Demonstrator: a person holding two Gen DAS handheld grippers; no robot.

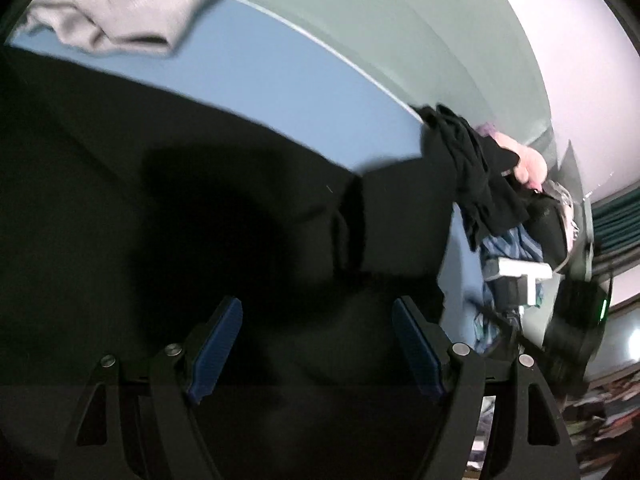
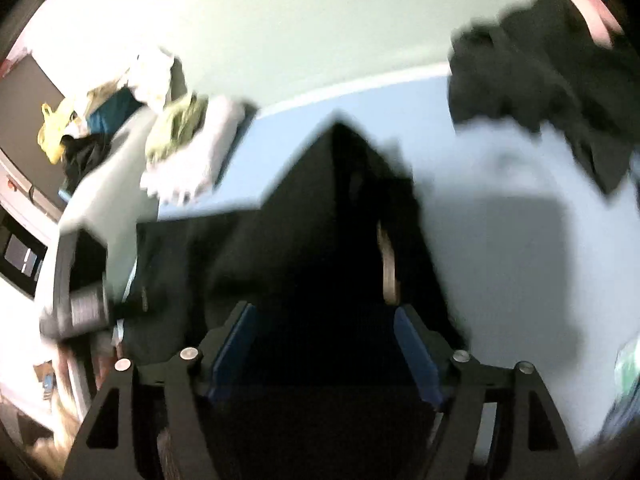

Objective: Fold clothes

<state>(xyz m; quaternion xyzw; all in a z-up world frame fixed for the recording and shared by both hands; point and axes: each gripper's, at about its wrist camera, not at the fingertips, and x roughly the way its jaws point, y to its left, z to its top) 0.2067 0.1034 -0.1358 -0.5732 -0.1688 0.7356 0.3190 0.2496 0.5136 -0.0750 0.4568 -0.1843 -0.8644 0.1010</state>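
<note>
A black garment (image 1: 180, 208) lies spread across the blue worktop (image 1: 280, 80), beneath both grippers. The left gripper (image 1: 316, 344) hangs over it with jaws apart, gripping nothing; the right gripper (image 2: 324, 344) is likewise parted above the dark cloth. A folded grey garment (image 1: 128, 4) rests at the worktop's far edge, a dark heap (image 1: 476, 168) opposite.

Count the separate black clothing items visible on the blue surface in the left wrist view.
2. A large black garment is spread under the left gripper, whose jaws are open. A crumpled black garment sits at the far right edge, on a mixed pile that may hide more.
</note>
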